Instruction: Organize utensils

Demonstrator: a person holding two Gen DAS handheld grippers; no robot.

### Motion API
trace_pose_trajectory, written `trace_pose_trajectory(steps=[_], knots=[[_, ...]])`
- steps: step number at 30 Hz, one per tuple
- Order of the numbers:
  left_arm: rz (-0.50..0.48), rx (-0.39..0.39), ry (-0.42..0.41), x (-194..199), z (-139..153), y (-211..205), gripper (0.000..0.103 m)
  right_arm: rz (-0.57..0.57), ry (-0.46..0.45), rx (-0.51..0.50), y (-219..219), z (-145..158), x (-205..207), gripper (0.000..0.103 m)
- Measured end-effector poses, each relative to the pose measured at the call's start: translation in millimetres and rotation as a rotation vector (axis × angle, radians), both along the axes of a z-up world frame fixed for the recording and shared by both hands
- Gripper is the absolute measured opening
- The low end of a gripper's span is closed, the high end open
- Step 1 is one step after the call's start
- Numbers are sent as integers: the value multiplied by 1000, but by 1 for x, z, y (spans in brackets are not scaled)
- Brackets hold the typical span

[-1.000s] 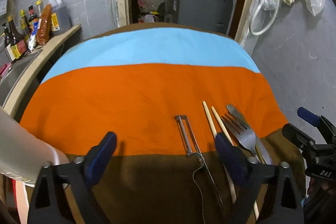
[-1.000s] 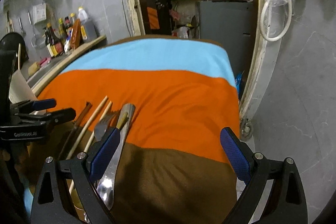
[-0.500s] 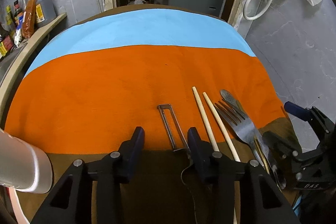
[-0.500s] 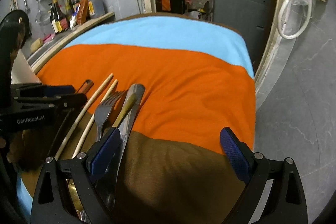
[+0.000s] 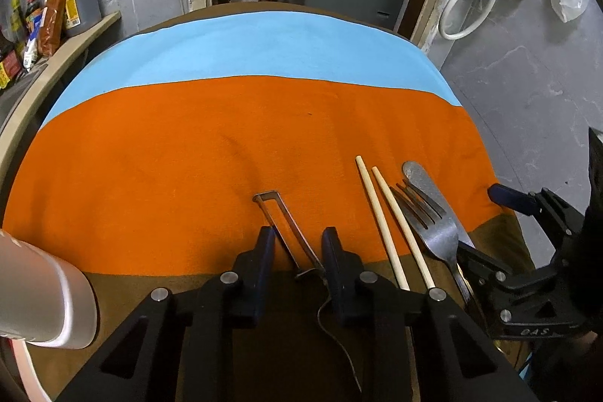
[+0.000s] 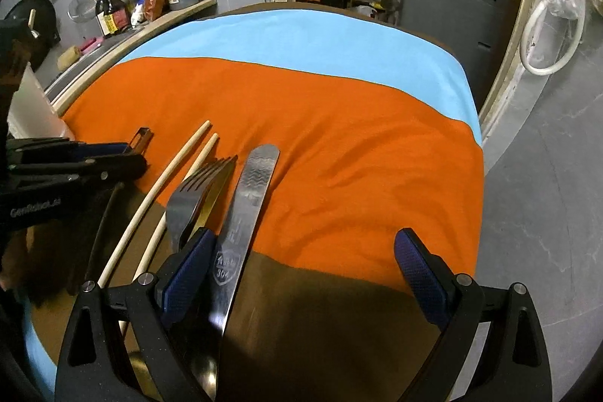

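Observation:
A metal peeler (image 5: pixel 288 226) lies on the striped cloth. My left gripper (image 5: pixel 297 247) has its jaws narrowed around the peeler's neck, with small gaps showing on both sides. To its right lie two wooden chopsticks (image 5: pixel 388 225), a steel fork (image 5: pixel 429 221) and a steel knife (image 5: pixel 420 178). In the right wrist view the knife (image 6: pixel 248 210) runs past the left finger (image 6: pixel 186 274) of my open right gripper (image 6: pixel 301 262). The fork (image 6: pixel 192 194) and chopsticks (image 6: pixel 166 183) lie left of it. The utensil handles are hidden under the grippers.
The table carries a cloth with blue, orange (image 5: pixel 188 145) and brown bands. A white cup (image 5: pixel 41 292) stands at the near left. A counter with sauce bottles (image 6: pixel 124 2) runs along the left. A grey wall and doorway lie right and behind.
My left gripper has moved right over the peeler and narrowed its jaws from wide open. My right gripper has shifted left so the knife lies beside its left finger.

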State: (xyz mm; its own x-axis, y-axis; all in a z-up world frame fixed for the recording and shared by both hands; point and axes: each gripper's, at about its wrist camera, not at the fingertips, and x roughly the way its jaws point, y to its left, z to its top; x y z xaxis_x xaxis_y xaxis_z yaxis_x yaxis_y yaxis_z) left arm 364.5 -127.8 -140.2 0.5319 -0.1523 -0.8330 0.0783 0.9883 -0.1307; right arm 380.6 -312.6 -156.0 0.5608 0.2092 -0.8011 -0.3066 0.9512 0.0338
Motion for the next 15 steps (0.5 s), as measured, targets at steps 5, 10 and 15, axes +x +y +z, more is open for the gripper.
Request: trace_pose_trajectory(steps=[5,10,15], knots=[[-2,-4,7,2,0,0,25,3,6,26,2,3,10,49],[-13,-13,30,8,0,2,25,12,54,76,0,3,28,27],[-43,6,73,18,-1,-3,24,9,115,124,4,-2,39,18]])
